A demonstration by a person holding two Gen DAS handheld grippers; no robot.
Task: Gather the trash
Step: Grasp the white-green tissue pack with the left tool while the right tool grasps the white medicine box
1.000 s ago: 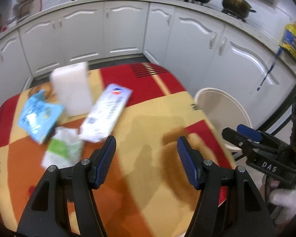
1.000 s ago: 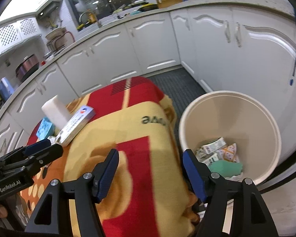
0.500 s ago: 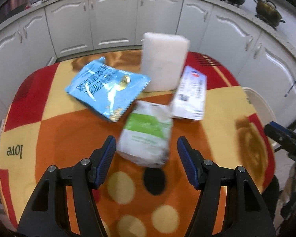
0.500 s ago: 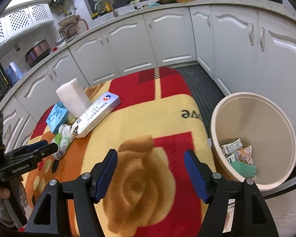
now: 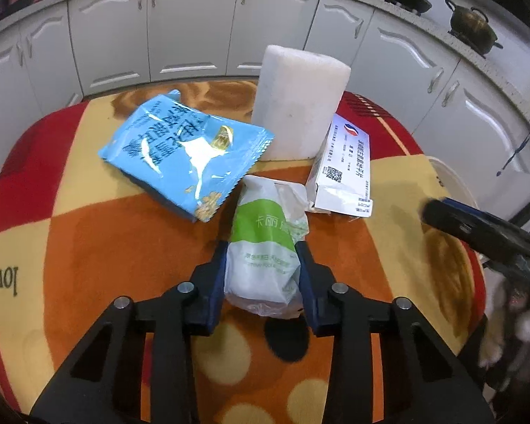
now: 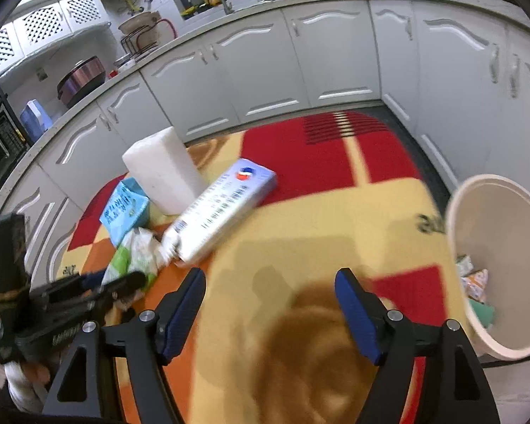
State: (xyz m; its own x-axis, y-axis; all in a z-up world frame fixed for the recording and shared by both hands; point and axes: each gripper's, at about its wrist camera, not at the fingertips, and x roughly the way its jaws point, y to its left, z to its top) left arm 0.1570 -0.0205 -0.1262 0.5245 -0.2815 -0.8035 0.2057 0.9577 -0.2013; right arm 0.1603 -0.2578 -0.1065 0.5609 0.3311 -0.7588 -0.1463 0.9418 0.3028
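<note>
My left tongs (image 5: 263, 268) are pinching a crumpled white-and-green wrapper (image 5: 266, 247) lying on the desk (image 5: 88, 247), blue pads pressed on both its sides; its green print is too small to read. Just beyond lie a blue snack bag (image 5: 185, 152) with white characters and a white carton (image 5: 346, 162) bearing a red-and-blue round logo and a QR code, both touching an upright white foam block (image 5: 296, 102). "love" is woven into the desk cover (image 5: 3, 277). My right tongs (image 6: 270, 309) are spreading, nothing between them, above the cover. A beige bin (image 6: 498, 247) holding wrappers stands beside the desk
</note>
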